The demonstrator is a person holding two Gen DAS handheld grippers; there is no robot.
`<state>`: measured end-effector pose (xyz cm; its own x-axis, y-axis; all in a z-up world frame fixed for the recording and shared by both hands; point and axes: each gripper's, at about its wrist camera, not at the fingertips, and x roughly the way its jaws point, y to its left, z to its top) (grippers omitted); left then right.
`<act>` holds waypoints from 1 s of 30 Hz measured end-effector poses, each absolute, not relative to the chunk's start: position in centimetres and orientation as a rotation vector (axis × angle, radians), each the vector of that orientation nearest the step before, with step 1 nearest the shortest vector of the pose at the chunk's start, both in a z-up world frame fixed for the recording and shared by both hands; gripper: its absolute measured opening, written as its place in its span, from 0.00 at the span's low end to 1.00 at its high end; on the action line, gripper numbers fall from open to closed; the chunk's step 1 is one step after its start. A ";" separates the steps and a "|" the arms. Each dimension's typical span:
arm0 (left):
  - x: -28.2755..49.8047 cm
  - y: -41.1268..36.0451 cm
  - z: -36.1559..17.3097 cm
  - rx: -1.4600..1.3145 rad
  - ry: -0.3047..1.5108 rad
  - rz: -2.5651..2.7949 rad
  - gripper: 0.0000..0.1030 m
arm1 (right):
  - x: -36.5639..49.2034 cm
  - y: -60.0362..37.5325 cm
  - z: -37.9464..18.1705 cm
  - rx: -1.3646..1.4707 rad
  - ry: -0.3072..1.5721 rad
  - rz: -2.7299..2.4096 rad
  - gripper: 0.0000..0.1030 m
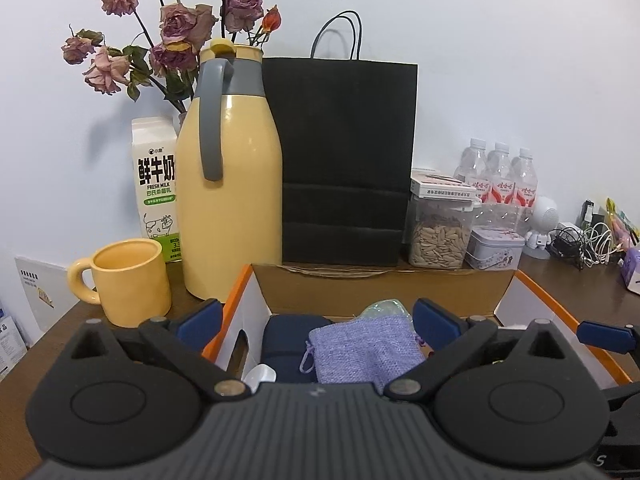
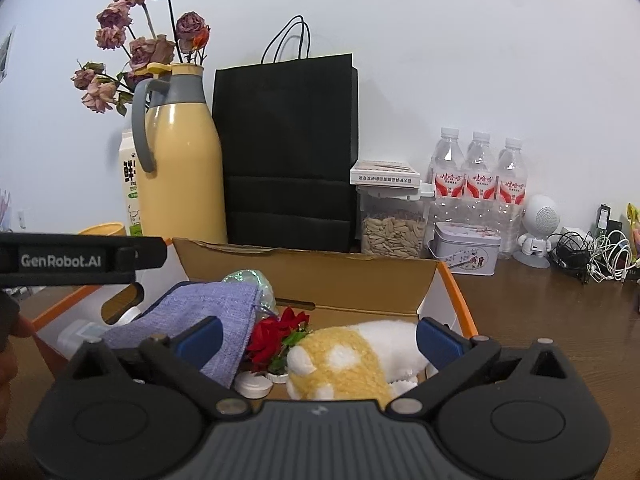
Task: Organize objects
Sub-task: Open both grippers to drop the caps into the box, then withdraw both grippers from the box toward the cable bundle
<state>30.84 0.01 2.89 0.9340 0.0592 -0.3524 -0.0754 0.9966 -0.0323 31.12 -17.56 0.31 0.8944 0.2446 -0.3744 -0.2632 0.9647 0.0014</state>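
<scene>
Both your grippers, left (image 1: 316, 322) and right (image 2: 318, 338), gape empty over the cardboard box (image 2: 320, 276). Inside, the plush toy (image 2: 352, 360) is soft and light: pinch its middle.

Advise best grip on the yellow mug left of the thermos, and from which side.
Take the yellow mug across its rim wall from above, on the side away from the handle. It stands upright and open-topped, its handle pointing left, and the thermos crowds its right. This is a judgement; wall thickness looks grippable.

A home: a wooden table (image 1: 568, 280) with thermos (image 1: 228, 184), milk carton (image 1: 154, 184) and dried roses (image 1: 176, 28).
</scene>
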 end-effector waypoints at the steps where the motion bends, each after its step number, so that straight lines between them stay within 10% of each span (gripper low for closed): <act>1: 30.8 0.0 2.9 -0.046 0.359 0.067 1.00 | 31.1 -17.6 0.4 -0.049 0.380 0.264 1.00; 30: 22.1 1.5 6.7 -0.079 0.286 0.062 1.00 | 23.8 -18.7 3.7 -0.113 0.301 0.304 1.00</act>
